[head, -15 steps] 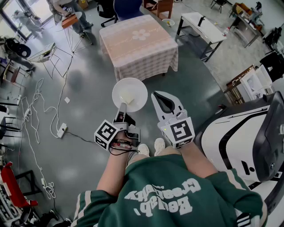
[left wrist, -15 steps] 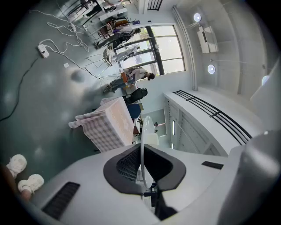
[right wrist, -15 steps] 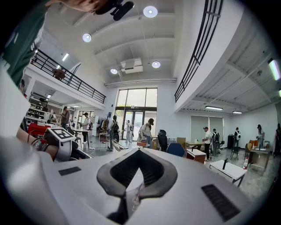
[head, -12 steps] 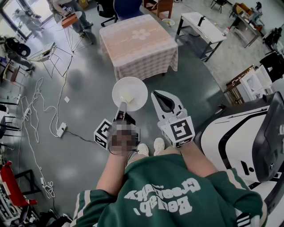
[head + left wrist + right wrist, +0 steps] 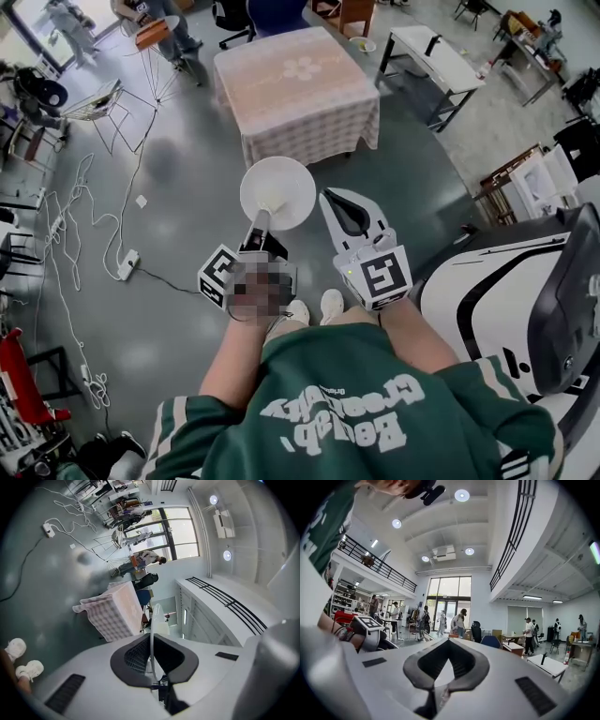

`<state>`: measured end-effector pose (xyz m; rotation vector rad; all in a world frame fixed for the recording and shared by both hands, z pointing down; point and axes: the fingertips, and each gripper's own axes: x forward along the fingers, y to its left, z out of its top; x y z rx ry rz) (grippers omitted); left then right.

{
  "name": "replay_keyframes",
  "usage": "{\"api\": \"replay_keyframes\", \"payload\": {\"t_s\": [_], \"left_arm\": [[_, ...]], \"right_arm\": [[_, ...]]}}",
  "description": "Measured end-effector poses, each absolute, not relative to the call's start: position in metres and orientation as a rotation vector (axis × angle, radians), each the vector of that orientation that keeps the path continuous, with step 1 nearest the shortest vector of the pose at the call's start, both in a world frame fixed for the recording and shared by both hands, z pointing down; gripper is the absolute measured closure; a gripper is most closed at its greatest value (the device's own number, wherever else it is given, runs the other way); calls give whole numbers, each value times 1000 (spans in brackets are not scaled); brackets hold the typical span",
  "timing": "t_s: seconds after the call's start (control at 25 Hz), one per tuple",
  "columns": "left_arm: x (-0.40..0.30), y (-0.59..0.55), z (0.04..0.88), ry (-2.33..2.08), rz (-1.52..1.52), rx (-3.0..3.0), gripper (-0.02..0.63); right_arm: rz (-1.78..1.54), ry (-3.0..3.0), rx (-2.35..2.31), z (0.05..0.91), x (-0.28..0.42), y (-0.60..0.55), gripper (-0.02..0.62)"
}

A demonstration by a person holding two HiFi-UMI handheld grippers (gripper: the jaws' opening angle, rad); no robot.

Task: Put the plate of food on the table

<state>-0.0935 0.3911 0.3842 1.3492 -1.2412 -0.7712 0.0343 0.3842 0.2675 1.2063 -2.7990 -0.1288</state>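
A white plate (image 5: 279, 187) with a pale lump of food (image 5: 270, 205) hangs over the grey floor. My left gripper (image 5: 260, 220) is shut on its near rim. In the left gripper view the plate (image 5: 152, 634) shows edge-on, pinched between the dark pads. My right gripper (image 5: 332, 199) is just right of the plate, level with it, shut and empty. In its own view the right gripper (image 5: 449, 642) has its pads together with nothing between them. The table (image 5: 309, 108), under a pink checked cloth, stands ahead of the plate, and the table (image 5: 112, 616) also shows in the left gripper view.
A white desk (image 5: 433, 58) stands right of the table. Cables and a power strip (image 5: 125, 266) lie on the floor at left, beside wire-frame stands (image 5: 112, 108). A large white and black machine (image 5: 525, 300) is close on my right. Several people (image 5: 459, 620) stand far off.
The plate and both grippers have moved slightly forward toward the table. Both grips are unchanged.
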Motion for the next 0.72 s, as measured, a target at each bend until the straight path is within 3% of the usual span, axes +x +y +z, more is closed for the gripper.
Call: {"api": "replay_keyframes", "payload": {"t_s": [0.72], "left_arm": [[-30,371,399,-1229,-853,1261,583]], "right_arm": [[-115,-2833,1187,284,98,360,581]]}}
